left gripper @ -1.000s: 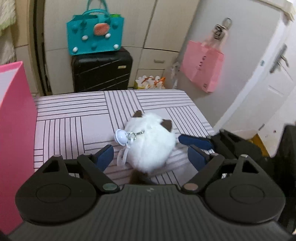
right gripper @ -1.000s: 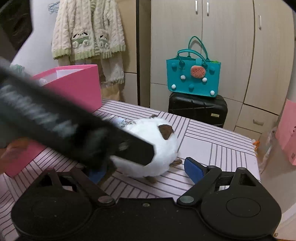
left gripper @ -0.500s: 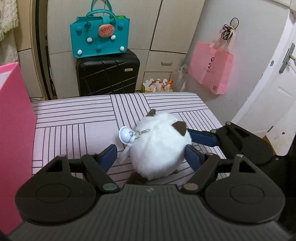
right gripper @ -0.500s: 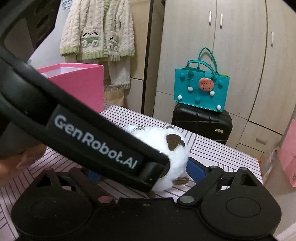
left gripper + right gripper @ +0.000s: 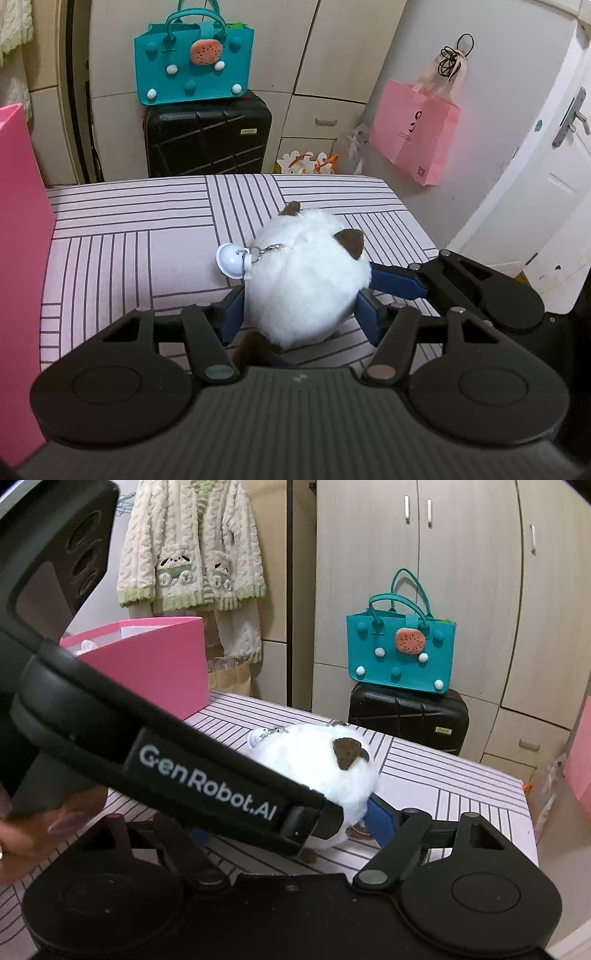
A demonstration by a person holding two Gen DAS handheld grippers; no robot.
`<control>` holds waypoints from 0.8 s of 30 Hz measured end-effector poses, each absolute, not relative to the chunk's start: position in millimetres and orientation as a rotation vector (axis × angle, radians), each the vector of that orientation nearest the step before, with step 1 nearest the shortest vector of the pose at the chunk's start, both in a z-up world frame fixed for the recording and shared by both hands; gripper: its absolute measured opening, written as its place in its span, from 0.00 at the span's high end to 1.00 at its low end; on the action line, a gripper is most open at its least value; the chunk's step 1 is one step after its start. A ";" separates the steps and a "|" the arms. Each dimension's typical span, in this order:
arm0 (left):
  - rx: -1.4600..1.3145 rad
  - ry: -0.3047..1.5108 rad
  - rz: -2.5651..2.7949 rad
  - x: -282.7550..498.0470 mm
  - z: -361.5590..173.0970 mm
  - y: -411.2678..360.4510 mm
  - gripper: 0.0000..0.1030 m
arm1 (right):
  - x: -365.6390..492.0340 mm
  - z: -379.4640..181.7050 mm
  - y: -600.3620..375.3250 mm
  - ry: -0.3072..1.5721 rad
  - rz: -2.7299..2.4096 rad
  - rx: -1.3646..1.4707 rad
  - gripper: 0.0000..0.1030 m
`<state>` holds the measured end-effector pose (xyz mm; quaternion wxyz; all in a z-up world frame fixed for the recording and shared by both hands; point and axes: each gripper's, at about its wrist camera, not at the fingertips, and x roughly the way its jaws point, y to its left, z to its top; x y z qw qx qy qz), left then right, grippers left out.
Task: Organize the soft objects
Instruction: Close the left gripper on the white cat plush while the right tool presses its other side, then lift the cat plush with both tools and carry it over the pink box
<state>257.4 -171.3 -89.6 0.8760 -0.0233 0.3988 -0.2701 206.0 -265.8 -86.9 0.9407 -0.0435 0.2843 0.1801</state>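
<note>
1. On the striped bed cover [image 5: 129, 258], near its right edge, sits the white plush cat [image 5: 306, 288] with a bell charm [image 5: 231, 260].
2. Left gripper [image 5: 299, 314]: jaws closing, blue pads against the plush's flanks, pinching it.
3. Right gripper [image 5: 291, 823]: jaws closing, plush between them; one blue finger [image 5: 380, 821] touches the fur, the other is hidden.
4. Step: grasping. Likely next: lift and carry to the pink box [image 5: 155, 661].

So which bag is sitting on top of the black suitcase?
The teal felt handbag with the watermelon patch. It stands on the black suitcase, while the pink paper bag hangs on the wall beside the door.
</note>
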 end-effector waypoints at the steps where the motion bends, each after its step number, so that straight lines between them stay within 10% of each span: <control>1: -0.044 0.835 -0.558 254.2 -88.4 -172.5 0.42 | 204.6 -86.7 -266.5 0.580 0.366 -0.084 0.19; 24: -0.010 0.822 -0.668 160.7 -60.7 -157.3 0.42 | 106.5 -62.6 -264.4 0.550 0.299 0.086 0.19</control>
